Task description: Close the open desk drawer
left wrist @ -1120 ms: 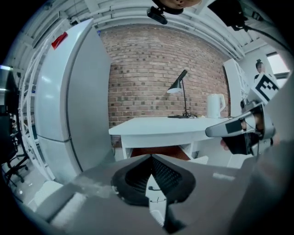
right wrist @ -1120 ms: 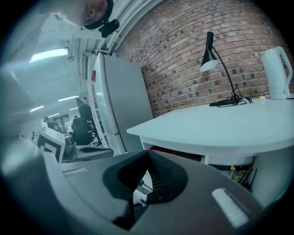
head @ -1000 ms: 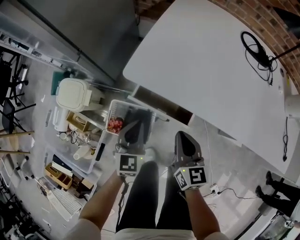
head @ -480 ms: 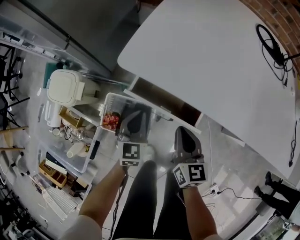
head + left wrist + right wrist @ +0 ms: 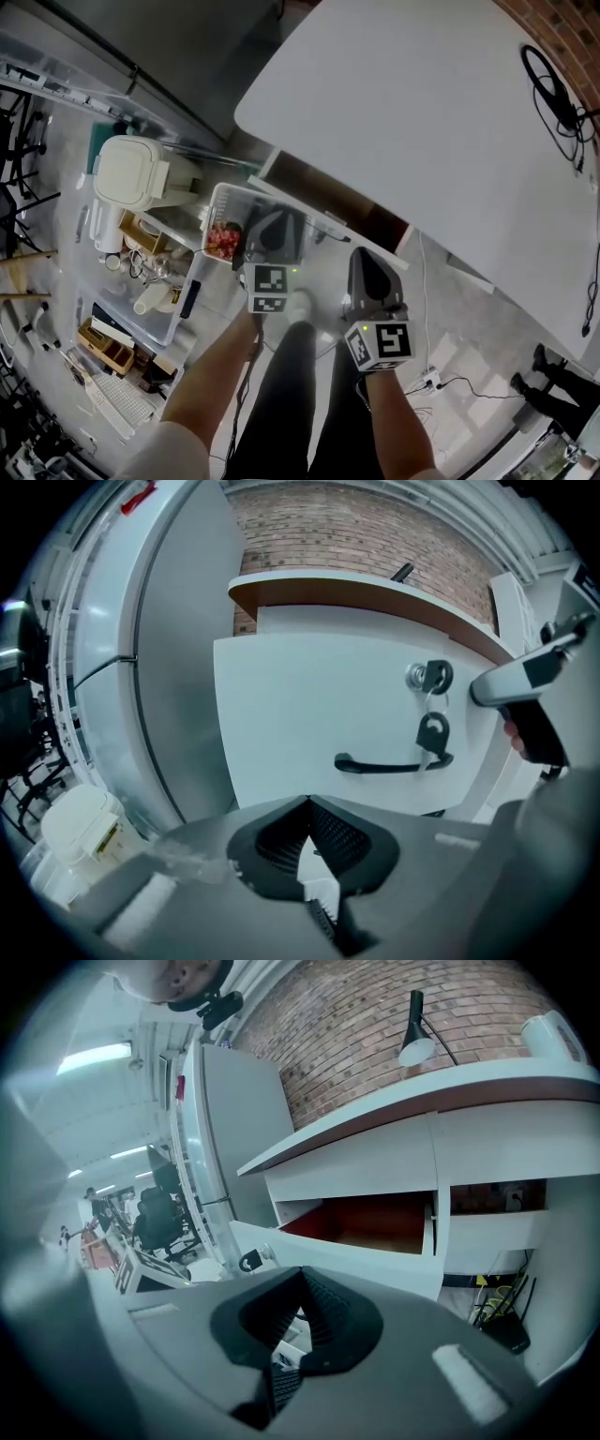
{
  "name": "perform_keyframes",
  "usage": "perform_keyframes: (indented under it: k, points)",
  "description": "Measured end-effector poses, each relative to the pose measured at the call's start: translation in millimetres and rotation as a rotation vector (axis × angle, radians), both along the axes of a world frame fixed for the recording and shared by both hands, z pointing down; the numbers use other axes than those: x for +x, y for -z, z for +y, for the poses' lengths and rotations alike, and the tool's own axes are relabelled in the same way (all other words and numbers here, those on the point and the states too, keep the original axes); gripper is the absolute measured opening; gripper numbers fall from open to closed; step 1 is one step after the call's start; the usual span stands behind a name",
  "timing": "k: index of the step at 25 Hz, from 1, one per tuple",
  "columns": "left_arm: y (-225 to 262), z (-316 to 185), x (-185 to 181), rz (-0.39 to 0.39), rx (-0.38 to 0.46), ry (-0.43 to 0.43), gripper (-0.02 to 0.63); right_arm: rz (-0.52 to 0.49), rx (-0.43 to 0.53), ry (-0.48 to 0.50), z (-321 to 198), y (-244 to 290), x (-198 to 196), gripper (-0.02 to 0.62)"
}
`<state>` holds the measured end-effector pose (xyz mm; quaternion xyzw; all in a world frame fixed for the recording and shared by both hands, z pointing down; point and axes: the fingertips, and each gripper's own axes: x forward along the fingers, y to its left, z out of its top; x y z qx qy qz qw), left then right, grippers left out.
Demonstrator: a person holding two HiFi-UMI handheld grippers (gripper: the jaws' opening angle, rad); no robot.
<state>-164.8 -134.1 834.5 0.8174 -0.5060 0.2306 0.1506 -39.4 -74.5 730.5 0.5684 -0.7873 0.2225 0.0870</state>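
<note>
The desk drawer [image 5: 327, 201] stands pulled out under the white desk top [image 5: 422, 112], its brown inside showing. In the left gripper view its white front [image 5: 309, 714] fills the middle, with a black handle [image 5: 389, 764] and a key in the lock [image 5: 429, 677]. My left gripper [image 5: 274, 221] is shut and empty, close in front of that panel. My right gripper [image 5: 362, 257], also shut and empty, hangs beside it to the right, short of the drawer. The right gripper view shows the open drawer [image 5: 375, 1224] from the side.
A clear bin [image 5: 217, 208] holding red things sits left of the left gripper, with a white appliance [image 5: 131, 173] and storage boxes [image 5: 117, 347] beyond. A black cable [image 5: 553, 94] lies on the desk. A power strip [image 5: 431, 380] lies on the floor. A grey cabinet [image 5: 178, 667] stands left of the drawer.
My left gripper has moved forward toward the drawer front. The right gripper has stayed nearly where it was. The head view has shifted a little.
</note>
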Motion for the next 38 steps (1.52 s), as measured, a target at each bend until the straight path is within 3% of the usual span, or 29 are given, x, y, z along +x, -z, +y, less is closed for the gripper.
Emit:
perform_keyframes:
  k: [17,38]
  points:
    - [0,-13,10,0.013,-0.007,0.043,0.02,0.0,-0.004,0.021,-4,-1,-1,0.005]
    - [1,-48,33,0.006,-0.01,0.018,0.02,-0.015,-0.007,-0.019,-40,-2,21,0.005]
